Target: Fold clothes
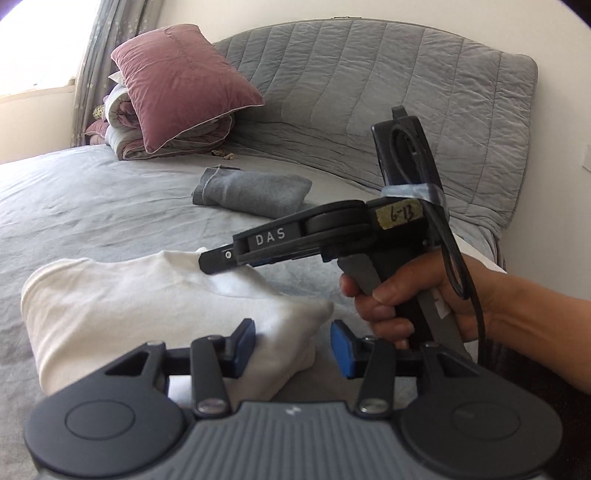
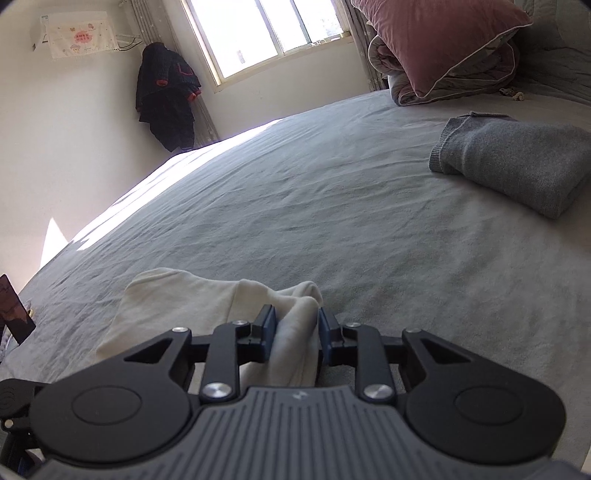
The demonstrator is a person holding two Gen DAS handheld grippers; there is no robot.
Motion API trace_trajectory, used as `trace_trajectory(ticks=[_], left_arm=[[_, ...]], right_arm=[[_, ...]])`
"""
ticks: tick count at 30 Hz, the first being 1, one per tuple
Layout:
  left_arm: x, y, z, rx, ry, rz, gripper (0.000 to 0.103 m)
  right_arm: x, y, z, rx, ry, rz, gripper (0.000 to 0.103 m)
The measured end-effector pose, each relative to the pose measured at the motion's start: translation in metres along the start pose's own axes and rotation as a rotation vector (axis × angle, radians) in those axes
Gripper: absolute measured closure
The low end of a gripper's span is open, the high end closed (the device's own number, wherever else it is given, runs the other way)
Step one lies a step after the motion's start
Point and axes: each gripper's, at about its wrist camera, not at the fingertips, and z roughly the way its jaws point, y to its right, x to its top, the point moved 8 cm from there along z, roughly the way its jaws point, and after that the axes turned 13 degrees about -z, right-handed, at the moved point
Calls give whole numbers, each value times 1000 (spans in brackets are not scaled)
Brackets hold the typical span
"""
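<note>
Right wrist view shows the right gripper pinching a bunched edge of the white garment, near the folded grey garment, while the left gripper stands spread, one pad seemingly touching cloth, probably steadying the fold.

1. R tool: blue pads closed on a bunched fold of white garment; rest of cloth lies on grey bed.
2. Folded grey garment upper right, well apart from white one.
3. Pink pillow atop rolled quilt, by window.
4. Dark jacket hangs on wall.
</note>
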Motion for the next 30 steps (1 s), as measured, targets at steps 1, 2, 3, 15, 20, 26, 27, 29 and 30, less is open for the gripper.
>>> trace_trajectory(ticks=[1,2,3,15,20,26,27,29,30], left_arm=[[7,-4,-6,-3,21,-12,59],[13,-7,-11,-7,42,-23,59],[20,-11,-17,-6,64,-33,59],[41,-105,-19,304,164,-182,69],[22,-133,-3,360,97,-245,76],[29,-122,-10,385,90,-220,74],[31,-120,-13,383,91,-223,71],[36,-113,-25,355,116,-240,69],[38,-109,-30,337,128,-239,68]], right_arm=[[3,0,-6,1,18,-4,70],[5,-1,-12,2,36,-11,70],[7,-2,-18,6,54,-21,70],[-5,-48,-56,138,140,-251,69],[-31,-50,-42,117,61,-343,71],[-29,-48,-43,108,54,-342,69],[-26,-44,-45,117,55,-300,67],[-20,-34,-49,132,53,-213,62],[-18,-27,-51,138,49,-166,59]])
